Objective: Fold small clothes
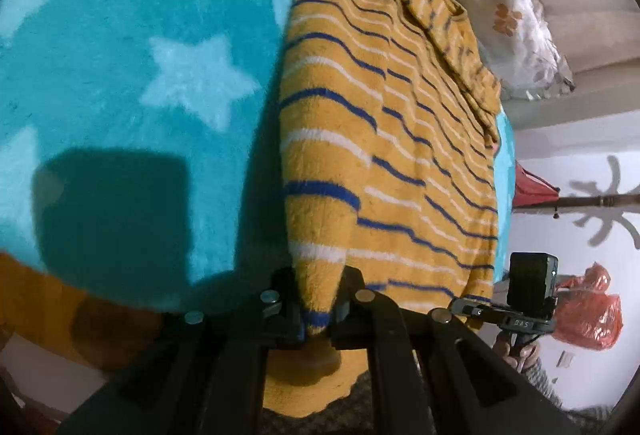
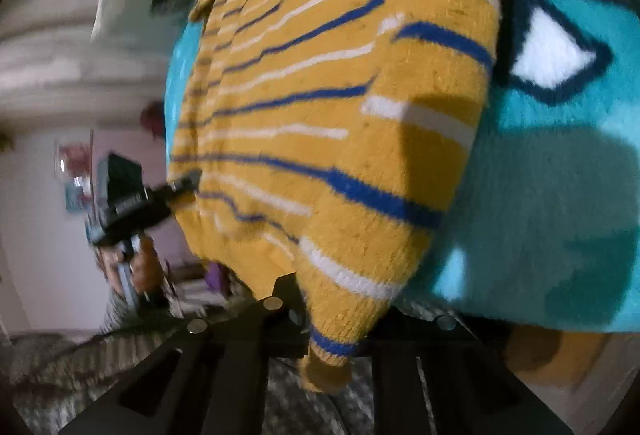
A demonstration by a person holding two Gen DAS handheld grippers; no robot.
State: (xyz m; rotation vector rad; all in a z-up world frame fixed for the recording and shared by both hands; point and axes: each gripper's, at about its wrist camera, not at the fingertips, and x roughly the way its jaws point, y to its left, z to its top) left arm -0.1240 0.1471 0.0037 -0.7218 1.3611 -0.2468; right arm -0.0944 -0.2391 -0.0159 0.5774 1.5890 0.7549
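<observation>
Far left of the left wrist view, bare teal star blanket [image 1: 120,75]; centre frame, the yellow striped sweater [image 1: 380,115] lifted off it. Low centre, the left gripper [image 1: 320,311] pinching the hem. At the lower right, the right gripper [image 1: 476,309] clamped on the other corner, by my read. Nothing folded yet, I'd say: garment spread between both grips, every fold left to do.

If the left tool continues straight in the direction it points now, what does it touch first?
The left tool is already shut on the hem of the yellow striped sweater, so that cloth fills its line at once. Beyond the sweater lies the teal star blanket; how far off is unclear.
</observation>
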